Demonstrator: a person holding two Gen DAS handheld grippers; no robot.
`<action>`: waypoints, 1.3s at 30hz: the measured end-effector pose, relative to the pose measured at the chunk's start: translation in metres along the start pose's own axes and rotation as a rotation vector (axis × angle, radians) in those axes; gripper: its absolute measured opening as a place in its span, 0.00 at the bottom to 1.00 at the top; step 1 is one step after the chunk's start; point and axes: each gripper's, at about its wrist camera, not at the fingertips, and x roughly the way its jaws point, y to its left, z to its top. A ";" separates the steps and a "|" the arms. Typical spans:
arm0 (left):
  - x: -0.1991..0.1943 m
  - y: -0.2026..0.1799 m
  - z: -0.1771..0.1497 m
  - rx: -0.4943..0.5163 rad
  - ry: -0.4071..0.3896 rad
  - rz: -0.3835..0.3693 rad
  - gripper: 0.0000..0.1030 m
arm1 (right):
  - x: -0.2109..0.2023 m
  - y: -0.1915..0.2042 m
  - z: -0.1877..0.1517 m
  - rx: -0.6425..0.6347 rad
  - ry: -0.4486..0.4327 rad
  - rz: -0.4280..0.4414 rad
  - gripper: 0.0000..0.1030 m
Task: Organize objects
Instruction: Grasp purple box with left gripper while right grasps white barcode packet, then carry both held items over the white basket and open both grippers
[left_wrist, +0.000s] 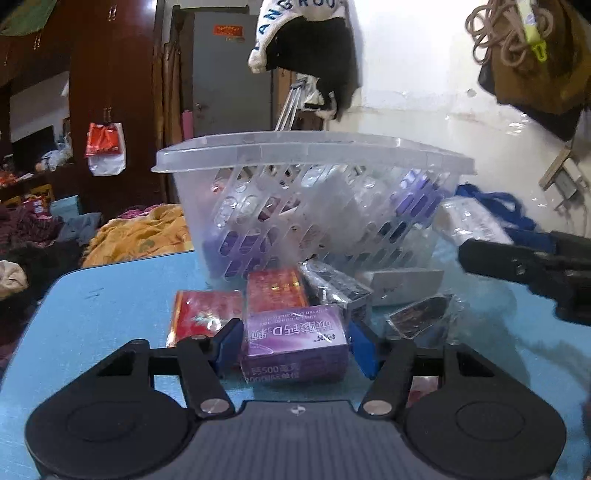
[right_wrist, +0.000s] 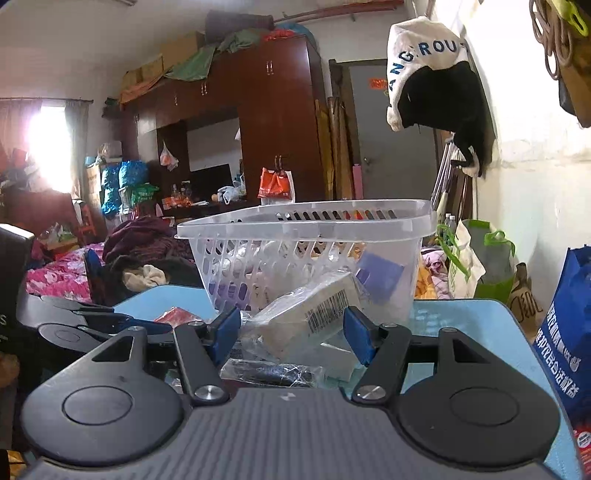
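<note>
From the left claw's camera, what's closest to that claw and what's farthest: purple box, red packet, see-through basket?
1. Purple box, between the left claw's fingers.
2. Red packet, just behind it.
3. See-through basket, farthest, at the back.

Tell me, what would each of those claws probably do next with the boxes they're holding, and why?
Probably lift both up over the basket rim and let go. The left gripper looks closed around a purple box, the right gripper around a white wrapped box. Similar boxes already lie inside the basket, just ahead of both.
</note>
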 end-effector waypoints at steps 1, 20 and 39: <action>-0.002 0.001 0.000 -0.003 -0.009 -0.014 0.63 | 0.000 0.000 0.000 -0.001 -0.001 -0.001 0.62; -0.036 0.022 -0.007 -0.118 -0.256 -0.096 0.63 | -0.007 0.005 -0.001 -0.031 -0.041 0.001 0.54; -0.073 0.032 0.052 -0.161 -0.415 -0.185 0.63 | -0.032 0.022 0.054 -0.056 -0.181 0.057 0.54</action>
